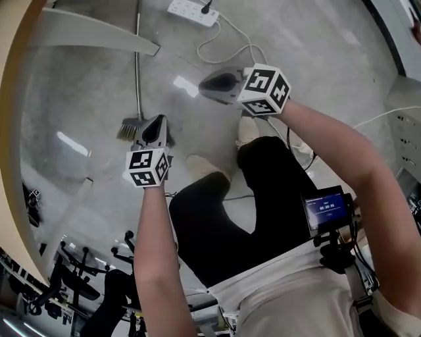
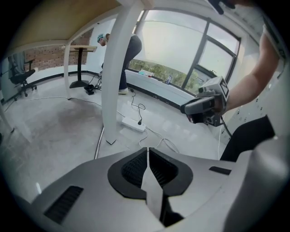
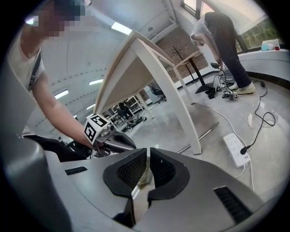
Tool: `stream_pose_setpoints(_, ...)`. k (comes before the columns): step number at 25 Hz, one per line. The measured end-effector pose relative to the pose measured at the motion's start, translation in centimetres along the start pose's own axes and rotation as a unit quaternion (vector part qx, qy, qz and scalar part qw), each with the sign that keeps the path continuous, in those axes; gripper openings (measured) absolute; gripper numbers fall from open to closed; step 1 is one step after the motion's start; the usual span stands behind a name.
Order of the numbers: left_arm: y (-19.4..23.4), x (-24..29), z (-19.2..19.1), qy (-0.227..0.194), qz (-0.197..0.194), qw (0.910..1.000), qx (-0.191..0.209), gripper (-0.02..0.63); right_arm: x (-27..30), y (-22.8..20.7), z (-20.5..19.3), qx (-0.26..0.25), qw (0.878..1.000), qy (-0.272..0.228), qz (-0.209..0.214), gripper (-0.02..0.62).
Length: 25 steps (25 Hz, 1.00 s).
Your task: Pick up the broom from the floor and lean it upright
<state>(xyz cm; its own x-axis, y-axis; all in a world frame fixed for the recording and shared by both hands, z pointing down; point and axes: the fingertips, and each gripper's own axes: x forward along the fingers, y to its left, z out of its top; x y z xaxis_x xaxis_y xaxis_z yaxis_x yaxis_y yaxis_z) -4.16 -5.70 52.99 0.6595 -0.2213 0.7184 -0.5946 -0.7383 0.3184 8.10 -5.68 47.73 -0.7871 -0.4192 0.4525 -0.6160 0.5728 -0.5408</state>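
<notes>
Head view is showing the white table leg (image 1: 92, 31) stretching across the upper left. Just right of it the broom (image 1: 137, 72) is lying flat on the grey floor (image 1: 316, 59), its thin handle running up the frame and its brush head (image 1: 129, 129) sitting at left of centre. The left gripper (image 1: 158, 122) is hanging right beside that brush head, jaws pressed together on nothing. The right gripper (image 1: 202, 84) is hovering well off to the right of the handle, jaws all but touching and equally empty. So here's the worry: neither can take the handle until it opens, and closed tips would likely just be nudging or rolling that slim pole away. Gripping low by the bristles would probably be leaving the long end swinging, and it could be clipping the table leg on the way up. At the top of the frame the power strip (image 1: 192, 10) and its cable (image 1: 227, 39) are lying near the handle's far end and could be snagging. On this glossy floor, a leaned broom may well be sliding out.
</notes>
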Motion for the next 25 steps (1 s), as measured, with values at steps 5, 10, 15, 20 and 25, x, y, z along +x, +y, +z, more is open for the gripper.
stream_pose_setpoints(5, 3.6, 3.6, -2.2, 0.010, 0.012, 0.9996, 0.022, 0.021, 2.4, -3.1, -1.2, -0.040, 0.999, 0.002, 0.002, 0.032)
stream_pose_setpoints(10, 7.5, 6.9, -4.3, -0.004, 0.024, 0.9993, 0.027, 0.021, 4.8, -6.7, -3.1, -0.073, 0.997, 0.000, 0.004, 0.032)
stream_pose_setpoints(15, 9.3, 8.8, -3.8, -0.025, 0.023, 0.9982, 0.050, 0.021, 6.2, -7.9, -3.0, -0.117, 0.993, -0.002, 0.011, 0.032)
stream_pose_setpoints(20, 12.8, 11.1, -2.7, -0.034, 0.038, 0.9951, 0.085, 0.021, 8.1, -9.6, -3.4, -0.154, 0.988, 0.004, 0.017, 0.032)
stream_pose_setpoints(25, 17.0, 13.0, -2.4, -0.021, 0.069, 0.9941, 0.080, 0.021, 9.4, -11.3, -2.6, -0.181, 0.983, 0.004, 0.025, 0.032)
